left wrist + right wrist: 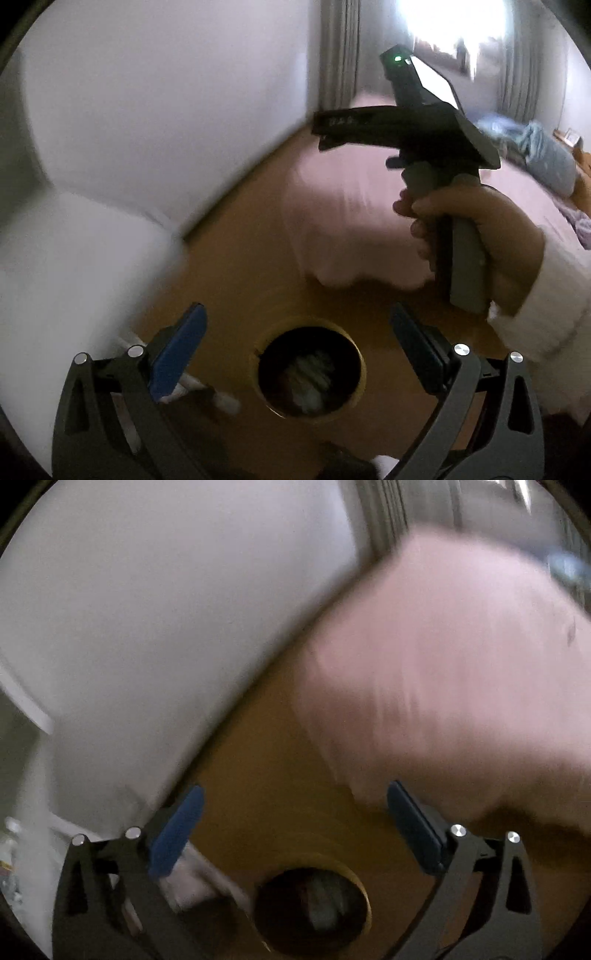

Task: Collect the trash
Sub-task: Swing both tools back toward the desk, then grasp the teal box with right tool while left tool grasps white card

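A round bin with a yellow rim (pixel 263 345) stands on the wooden floor, and pale crumpled trash (pixel 310 376) lies inside it. My left gripper (pixel 297 312) hangs above the bin, open, with nothing between its blue pads. In the right wrist view the same bin (pixel 360 877) sits below my right gripper (pixel 295 788), which is open and empty too. A hand (pixel 487 236) in a white sleeve holds the right gripper's handle at the upper right of the left wrist view. Both views are blurred.
A bed with a pink cover (pixel 351 221) fills the right side, with a blue pillow (pixel 550 162) further back. A white wall (pixel 166 110) runs along the left. A blurred white object (pixel 225 402) lies on the floor left of the bin. Curtains frame a bright window (pixel 454 26).
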